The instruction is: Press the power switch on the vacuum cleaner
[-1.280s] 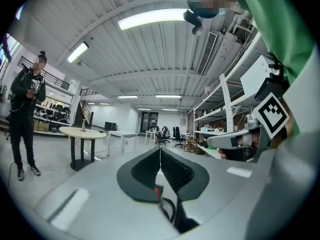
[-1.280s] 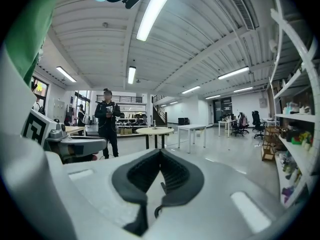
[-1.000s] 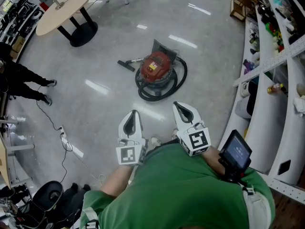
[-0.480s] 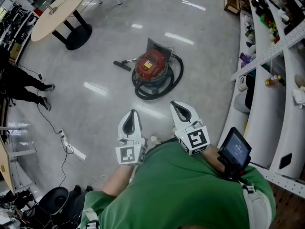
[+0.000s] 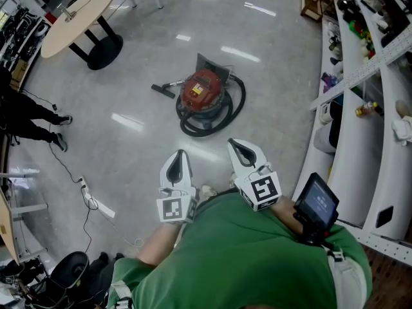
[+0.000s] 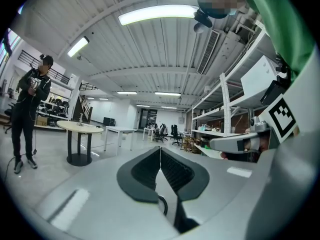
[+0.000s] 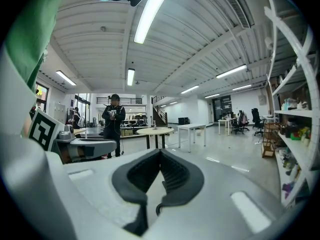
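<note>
The red-topped canister vacuum cleaner [image 5: 205,90] is sitting on the grey floor [image 5: 129,76]. Its black hose [image 5: 239,108] is looping around its dark base, and its nozzle [image 5: 163,89] is lying to its left. It is standing well ahead of both grippers. The left gripper [image 5: 180,154] and right gripper [image 5: 234,144] are keeping their jaws clenched tip to tip on nothing, just in front of the person's green shirt [image 5: 244,256].

Ahead of me, the vacuum cleaner [image 5: 203,89] stands on the floor [image 5: 145,143], ringed by its hose [image 5: 235,103]; round table [image 5: 74,15] behind-left, shelves [image 5: 360,131] along the right.
</note>
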Tool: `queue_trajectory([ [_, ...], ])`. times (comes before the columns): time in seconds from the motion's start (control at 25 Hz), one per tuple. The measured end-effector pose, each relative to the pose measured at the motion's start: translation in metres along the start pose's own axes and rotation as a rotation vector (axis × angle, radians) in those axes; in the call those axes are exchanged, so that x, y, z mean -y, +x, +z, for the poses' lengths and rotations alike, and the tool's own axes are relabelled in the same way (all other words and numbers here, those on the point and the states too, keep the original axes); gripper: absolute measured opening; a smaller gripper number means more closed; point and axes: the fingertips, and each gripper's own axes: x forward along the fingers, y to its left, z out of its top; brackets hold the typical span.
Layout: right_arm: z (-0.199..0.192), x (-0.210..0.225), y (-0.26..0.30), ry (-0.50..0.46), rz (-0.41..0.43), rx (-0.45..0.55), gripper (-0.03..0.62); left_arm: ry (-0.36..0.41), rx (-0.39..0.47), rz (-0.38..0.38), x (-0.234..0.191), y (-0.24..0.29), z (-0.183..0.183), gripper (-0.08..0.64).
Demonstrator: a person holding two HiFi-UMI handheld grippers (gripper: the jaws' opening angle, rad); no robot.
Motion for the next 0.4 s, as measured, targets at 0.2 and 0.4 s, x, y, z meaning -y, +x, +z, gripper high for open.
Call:
queue_trajectory([
  [0.2,0.0012,0.0017,0.0001,-0.002,-0.005,0.001,0.003,-0.008,-0.019,0.008,0.0016,0.0048,0.0024,0.006],
  [0.4,0.0019,0.0074,-0.0013,-0.008,-0.003,0.005,0.003,-0.007,-0.021,0.027,0.0059,0.01,0.0026,0.006],
])
